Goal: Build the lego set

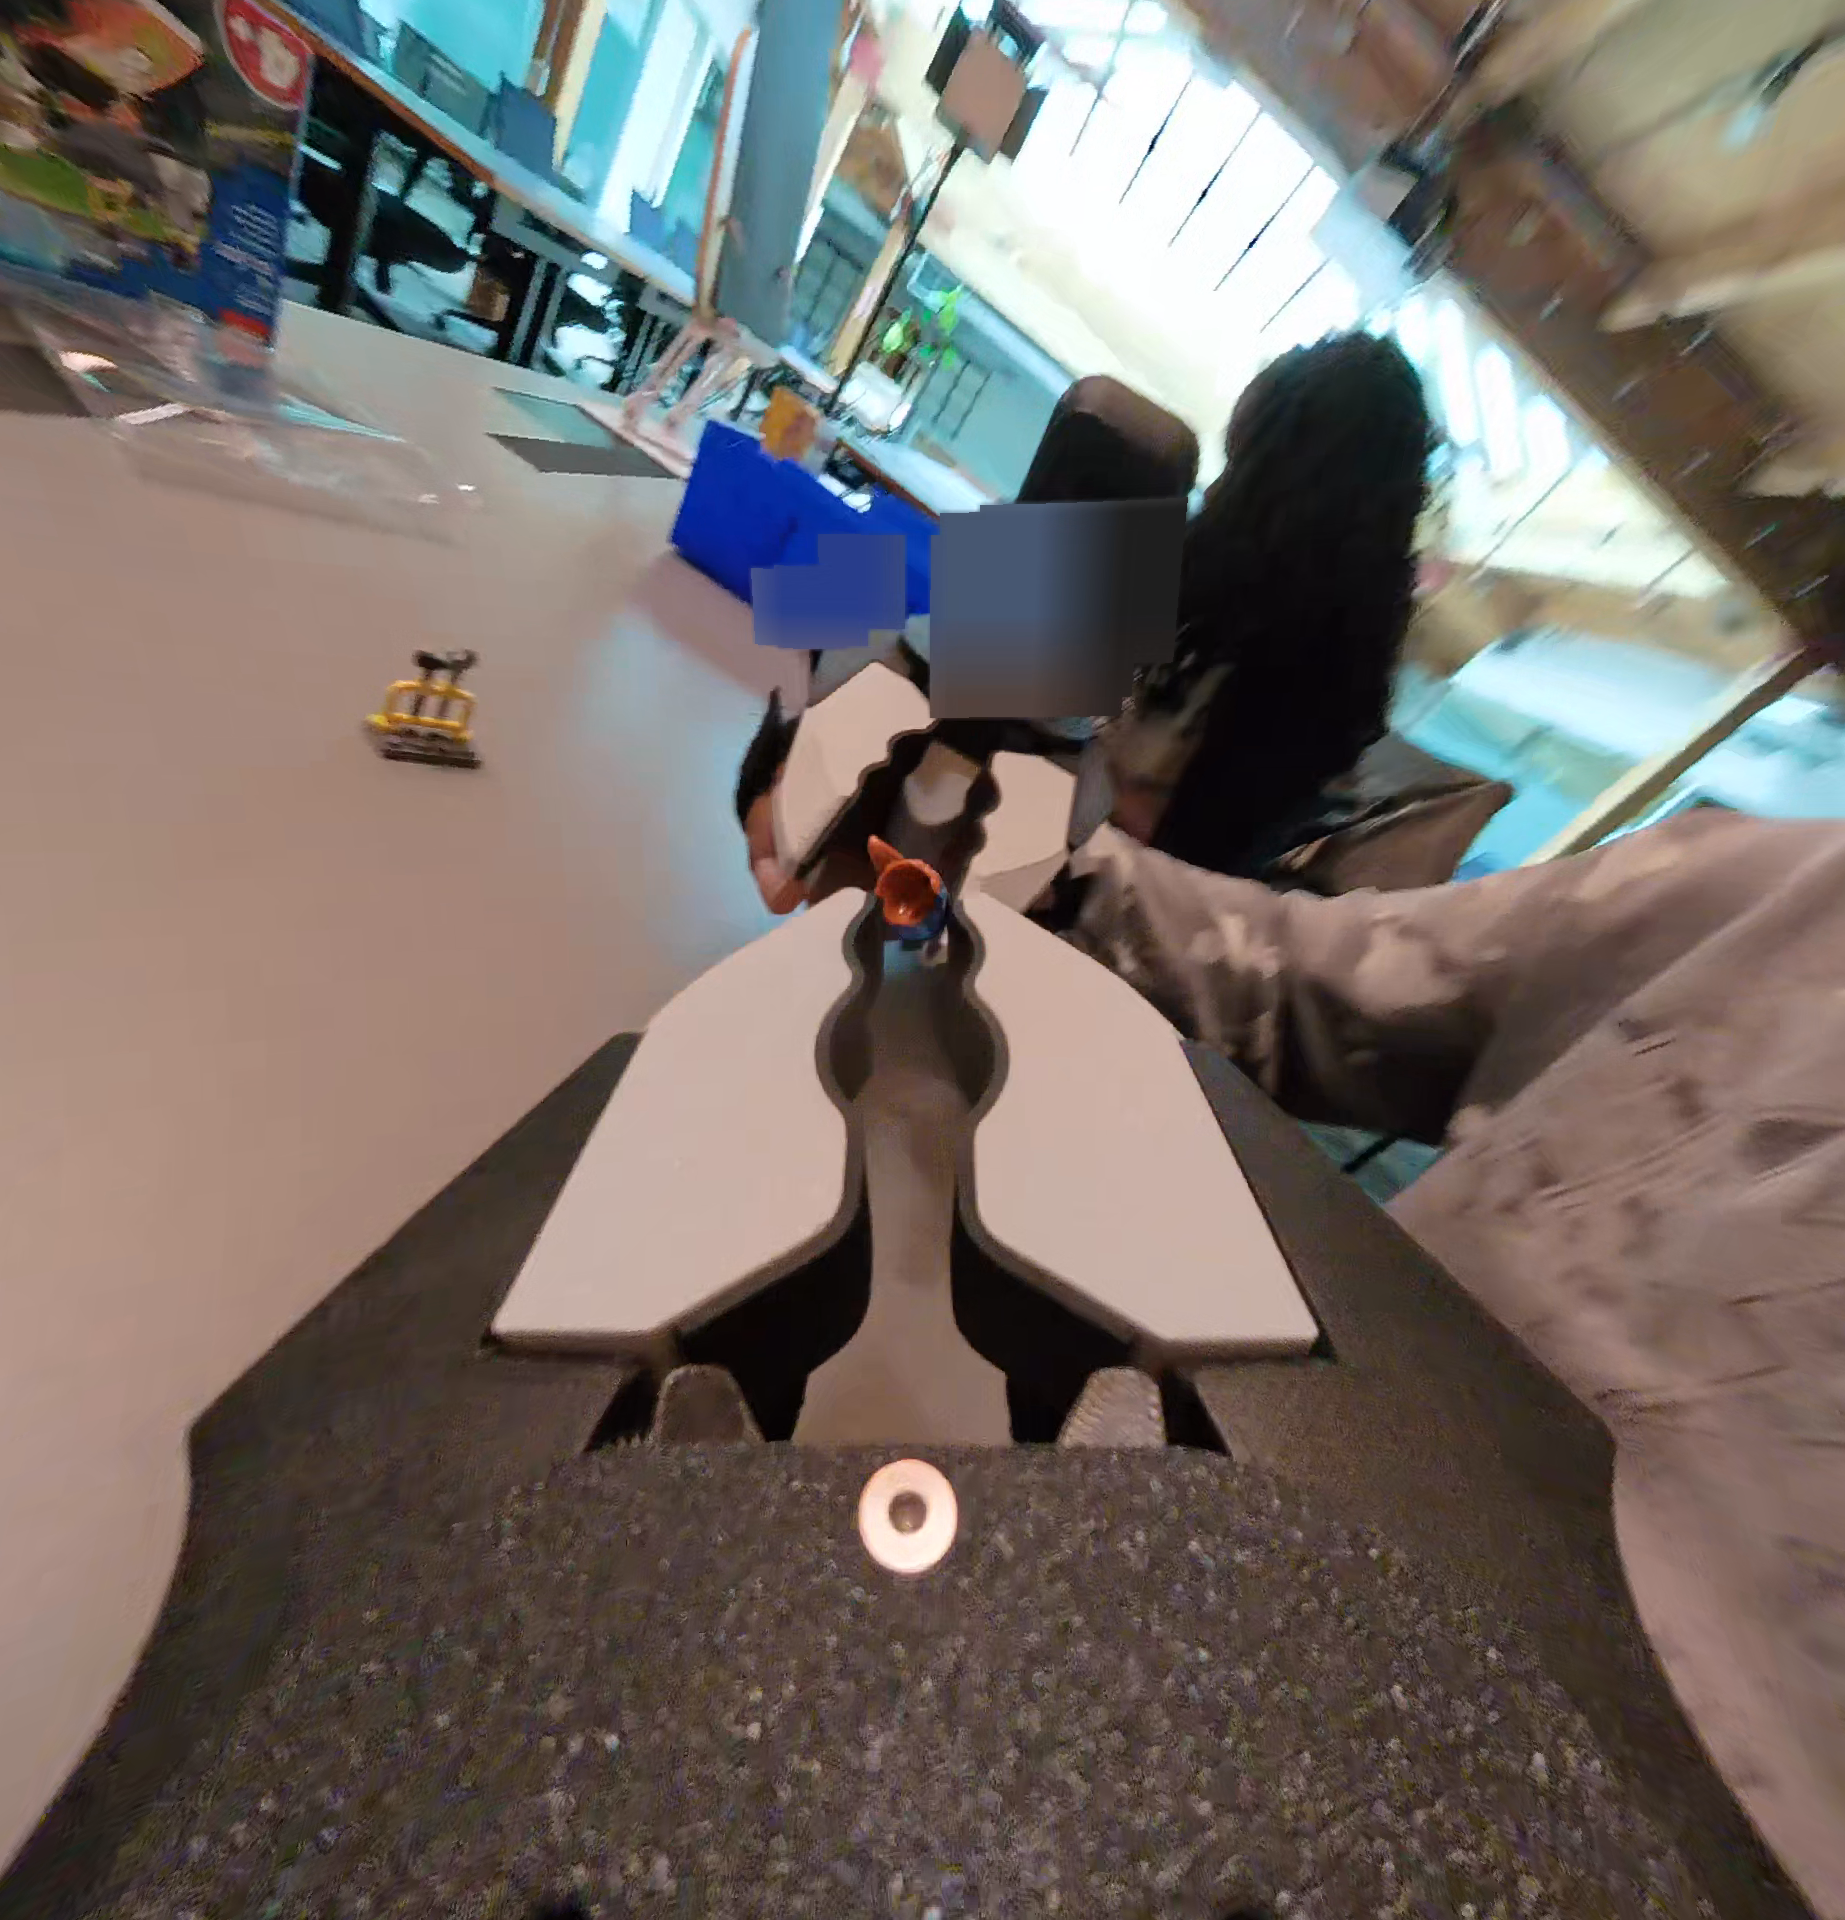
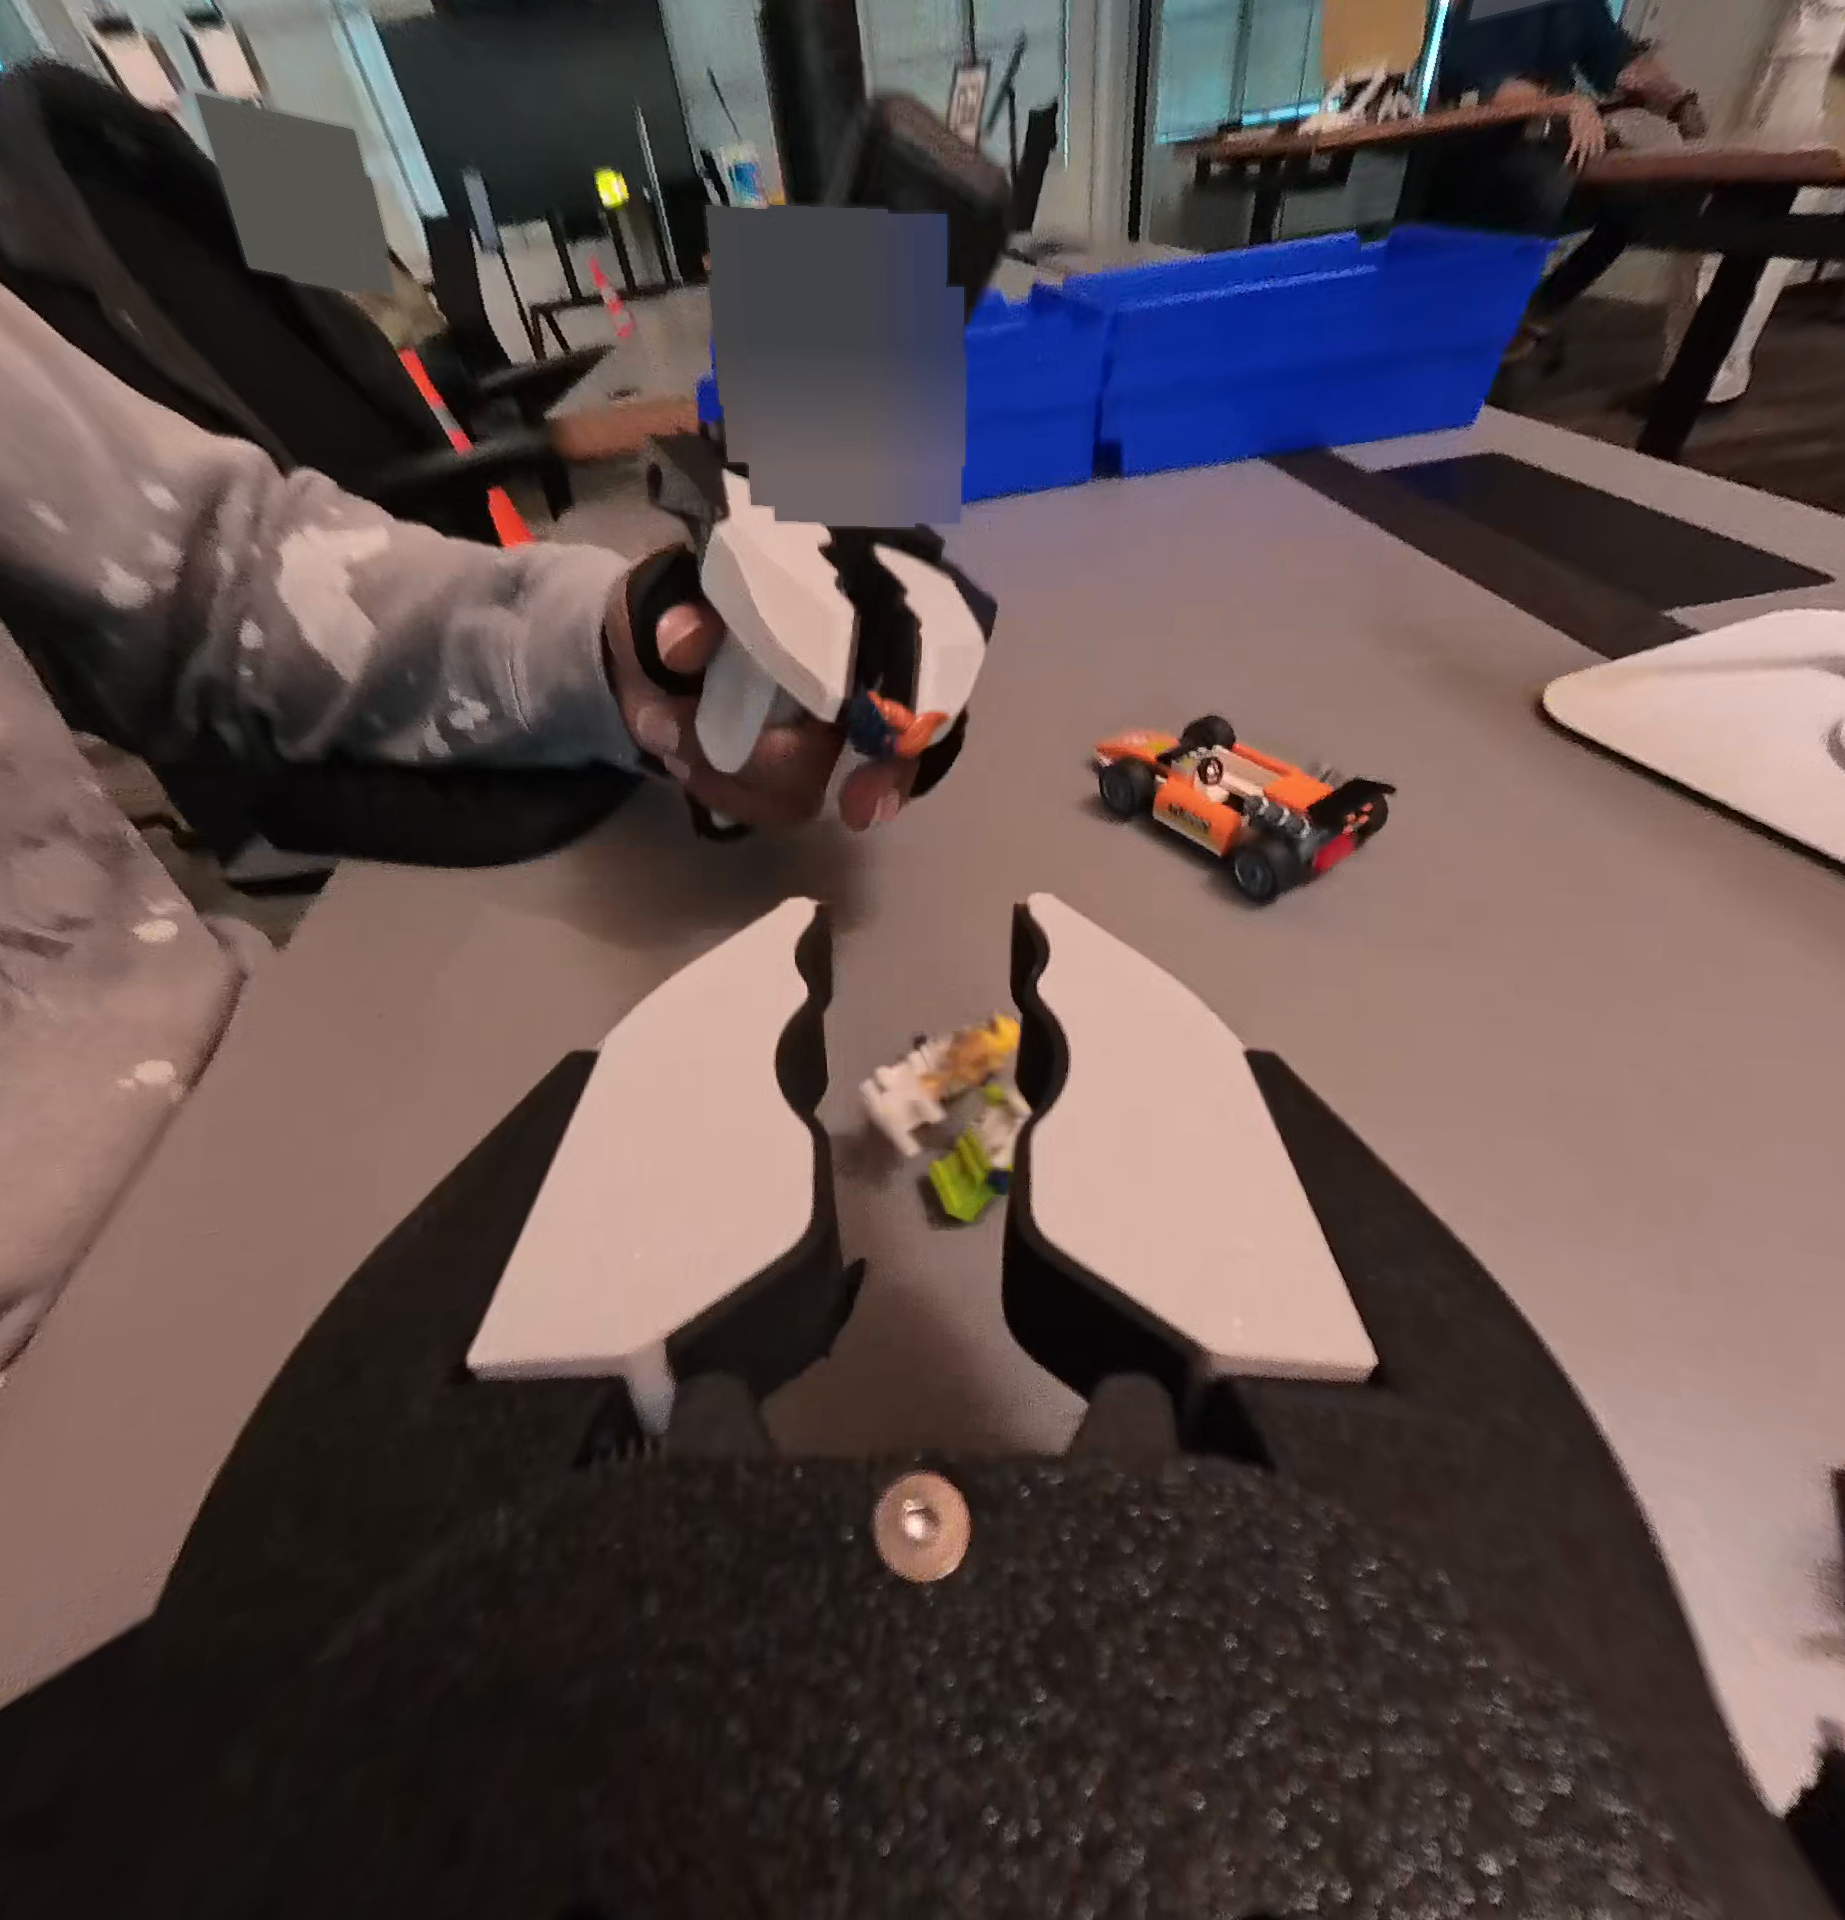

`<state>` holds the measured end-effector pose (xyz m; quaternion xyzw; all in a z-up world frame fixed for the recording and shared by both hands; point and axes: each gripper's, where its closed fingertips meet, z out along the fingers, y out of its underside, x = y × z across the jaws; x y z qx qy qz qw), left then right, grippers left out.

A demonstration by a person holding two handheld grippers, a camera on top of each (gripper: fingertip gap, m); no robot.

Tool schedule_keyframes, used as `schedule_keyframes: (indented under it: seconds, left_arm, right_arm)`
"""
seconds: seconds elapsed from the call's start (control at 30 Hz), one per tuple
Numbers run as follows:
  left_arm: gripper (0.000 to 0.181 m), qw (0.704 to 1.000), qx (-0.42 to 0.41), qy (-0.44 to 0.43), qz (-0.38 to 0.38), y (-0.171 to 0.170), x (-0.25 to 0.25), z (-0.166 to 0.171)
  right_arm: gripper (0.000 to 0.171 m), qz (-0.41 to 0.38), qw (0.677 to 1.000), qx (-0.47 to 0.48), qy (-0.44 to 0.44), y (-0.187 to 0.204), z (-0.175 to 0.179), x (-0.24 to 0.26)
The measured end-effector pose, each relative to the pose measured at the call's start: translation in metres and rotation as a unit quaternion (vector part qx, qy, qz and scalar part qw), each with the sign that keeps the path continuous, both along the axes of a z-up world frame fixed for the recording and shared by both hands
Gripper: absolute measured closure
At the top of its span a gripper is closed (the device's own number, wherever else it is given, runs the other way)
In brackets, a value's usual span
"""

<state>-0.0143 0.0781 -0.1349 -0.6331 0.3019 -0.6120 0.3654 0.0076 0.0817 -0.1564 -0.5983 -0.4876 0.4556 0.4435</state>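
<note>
My left gripper [image 1: 910,914] is shut on a small orange and blue lego piece [image 1: 902,891] at its fingertips and holds it above the table. It also shows in the right wrist view [image 2: 902,743], held in a hand, with the piece [image 2: 890,720] at its tips. My right gripper [image 2: 920,916] is open and empty, low over the grey table [image 2: 1417,1039]. A small pile of white, yellow and lime lego parts [image 2: 949,1112] lies on the table between its fingers. An orange lego car [image 2: 1240,805] stands beyond, to the right. My right gripper faces the left one in the left wrist view [image 1: 939,816].
A yellow and black lego part [image 1: 424,712] sits alone on the table to the left. A lego box [image 1: 118,156] and a clear plastic bag [image 1: 274,416] lie at the far left. A blue bin [image 2: 1261,343] stands at the back. A white board [image 2: 1728,727] lies at the right edge. The grippers are tip to tip, or close to it.
</note>
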Motion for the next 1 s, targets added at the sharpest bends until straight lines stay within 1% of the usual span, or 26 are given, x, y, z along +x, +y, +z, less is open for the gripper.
schedule_keyframes:
  seconds: [0.07, 0.13, 0.23, 0.43, 0.5, 0.6, 0.8, 0.93, 1.0]
  left_arm:
    - [0.17, 0.999, -0.028, -0.02, -0.008, -0.002, 0.001, 0.001]
    - [0.17, 1.0, -0.024, -0.016, 0.001, 0.001, 0.0, -0.001]
    - [0.17, 1.0, -0.016, -0.012, 0.017, 0.007, -0.004, -0.001]
    - [0.17, 0.999, -0.036, -0.001, 0.034, 0.012, -0.008, -0.009]
    - [0.17, 0.998, -0.045, 0.002, 0.041, 0.015, -0.009, -0.012]
    - [0.17, 0.998, -0.052, 0.005, 0.044, 0.016, -0.009, -0.015]
    - [0.17, 0.998, -0.056, 0.017, 0.038, 0.014, -0.006, -0.021]
    - [0.17, 0.997, -0.064, 0.026, 0.037, 0.015, -0.004, -0.027]
    - [0.17, 0.997, -0.069, 0.029, 0.037, 0.016, -0.004, -0.029]
  right_arm:
    - [0.138, -0.003, 1.0, 0.005, -0.009, 0.0, -0.003, -0.001]
    - [0.138, -0.011, 0.999, 0.016, -0.042, 0.003, -0.016, -0.001]
    - [0.138, -0.022, 0.997, 0.014, -0.068, 0.008, -0.029, -0.001]
    - [0.142, -0.059, 0.995, 0.013, -0.082, 0.021, -0.036, 0.003]
    - [0.147, -0.07, 0.992, 0.033, -0.096, 0.024, -0.039, 0.002]
    - [0.149, -0.074, 0.988, 0.071, -0.116, 0.021, -0.043, -0.002]
    - [0.152, -0.127, 0.98, 0.078, -0.132, 0.039, -0.046, 0.004]
    - [0.152, -0.121, 0.974, 0.1, -0.161, 0.036, -0.053, 0.001]
    - [0.152, -0.103, 0.972, 0.119, -0.173, 0.028, -0.056, -0.004]
